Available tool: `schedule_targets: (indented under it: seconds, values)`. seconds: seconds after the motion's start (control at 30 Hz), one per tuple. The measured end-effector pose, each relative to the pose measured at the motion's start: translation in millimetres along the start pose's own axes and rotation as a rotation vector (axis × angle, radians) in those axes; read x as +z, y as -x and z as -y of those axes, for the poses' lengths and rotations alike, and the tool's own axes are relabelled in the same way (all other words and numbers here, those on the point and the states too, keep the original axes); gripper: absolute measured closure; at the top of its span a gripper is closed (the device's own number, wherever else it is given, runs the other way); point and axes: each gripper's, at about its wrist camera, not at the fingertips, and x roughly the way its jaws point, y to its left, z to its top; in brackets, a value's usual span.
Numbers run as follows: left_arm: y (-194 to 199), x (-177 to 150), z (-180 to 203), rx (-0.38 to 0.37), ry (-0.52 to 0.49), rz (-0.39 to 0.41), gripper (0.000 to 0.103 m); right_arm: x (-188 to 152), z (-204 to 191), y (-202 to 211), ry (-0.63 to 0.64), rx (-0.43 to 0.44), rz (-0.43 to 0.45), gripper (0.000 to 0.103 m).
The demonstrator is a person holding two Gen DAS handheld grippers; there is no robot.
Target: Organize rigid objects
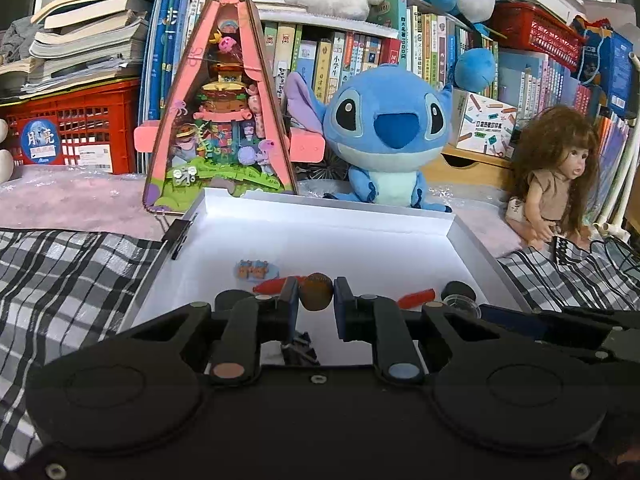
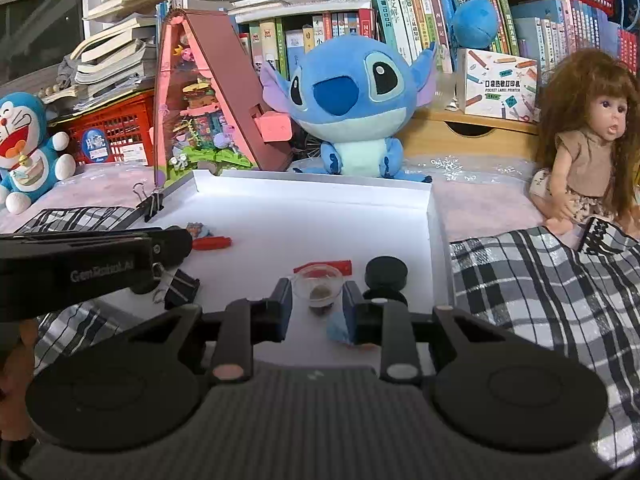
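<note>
While the left gripper (image 1: 316, 304) is clamped on a brown nut (image 1: 317, 291) and the right gripper (image 2: 317, 304) grips a clear cup (image 2: 319, 285) over the white tray (image 2: 434, 216), bring the nut level above the cup; black lids (image 2: 386, 271) sit at two o'clock.

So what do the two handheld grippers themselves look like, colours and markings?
Both are matte black plastic. The left gripper and the right gripper each have dark blue finger pads, two round discs on the body, and one tan and one pale pivot cap. The left's side reads GenRobot.AI.
</note>
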Motion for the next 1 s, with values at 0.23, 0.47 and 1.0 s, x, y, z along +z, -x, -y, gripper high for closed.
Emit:
schedule_targets:
  seconds: [0.23, 0.47, 1.0]
  values:
    - [-19.4, -0.4, 2.2, 0.023, -0.009, -0.022, 0.086, 2.7, 1.5, -12.5, -0.01, 0.003, -0.004, 0.071]
    - [-34.0, -2.9, 0.8, 0.047, -0.008, -0.042, 0.086, 3.7, 2.0, -25.4, -0.017, 0.003, -0.008, 0.071]
    - [-41.4, -5.5, -2.6, 0.073, -0.02, -0.046, 0.086, 6.2, 1.7, -29.7, -0.041, 0.029, -0.007, 0.071]
